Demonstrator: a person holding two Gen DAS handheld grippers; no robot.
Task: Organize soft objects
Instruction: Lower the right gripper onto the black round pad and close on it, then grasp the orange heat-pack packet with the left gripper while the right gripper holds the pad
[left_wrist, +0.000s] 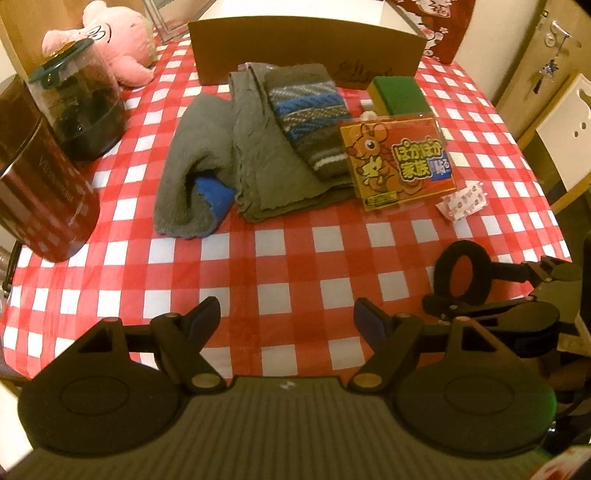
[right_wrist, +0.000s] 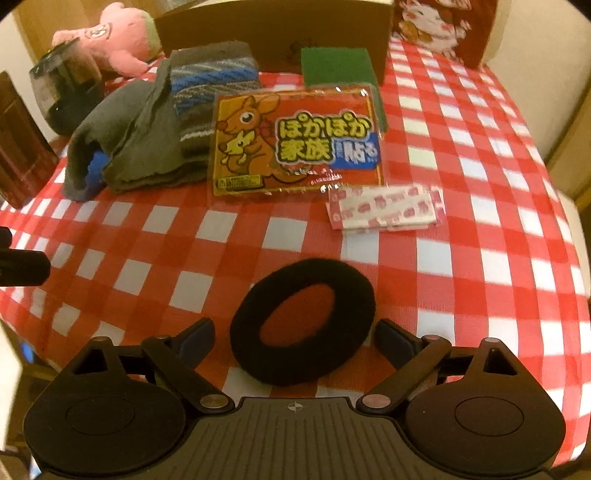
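Black foam ring (right_wrist: 303, 322) lay flat on the red-and-white checked tablecloth (right_wrist: 480, 258), between the fingers of the right gripper (right_wrist: 295, 341); jaws stood apart, one pad on each side of the ring, neither clearly touching it. Left gripper (left_wrist: 287, 317) hovered over bare cloth to the ring's left, jaws spread wide, nothing between them.

Beyond the ring: small pink-printed packets (right_wrist: 384, 212), then an orange warmer pack with a cartoon kangaroo (right_wrist: 295, 147), its far edge overlapping a green sponge (right_wrist: 338, 68). To the left of the pack, a striped knit piece (left_wrist: 308, 118) lay on a folded grey cloth (left_wrist: 255, 147); beside that, a grey fleece item with blue lining (left_wrist: 192, 173).

Far edge: cardboard box (left_wrist: 306, 48), pink plush (left_wrist: 118, 40). Left edge: clear jar with green lid (left_wrist: 77, 110), dark red canister (left_wrist: 40, 192).
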